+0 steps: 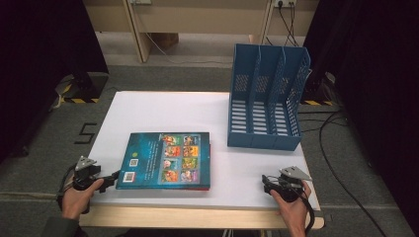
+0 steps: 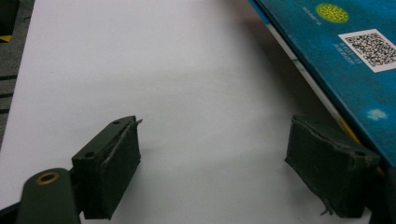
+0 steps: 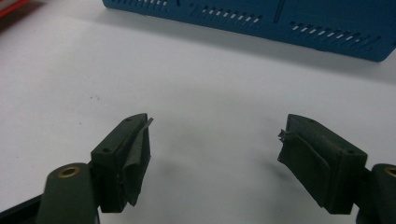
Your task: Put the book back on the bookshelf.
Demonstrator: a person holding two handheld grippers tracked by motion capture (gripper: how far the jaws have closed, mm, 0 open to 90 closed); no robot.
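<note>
Two hands are gripping the grippers at the near edge of the tabletop (image 1: 163,106). Just left of the book (image 1: 165,160), the left gripper (image 1: 114,176) is holding its jaws wide with nothing between them, one jaw right beside the book's near left corner; the left gripper view is showing that jaw lying under the cover's edge. Well right of the book, the right gripper (image 1: 265,181) is also spreading its jaws wide over bare white surface. Lying flat, the book is showing its back cover. Right of the book and farther back, a blue rack (image 1: 267,96) is standing.
</note>
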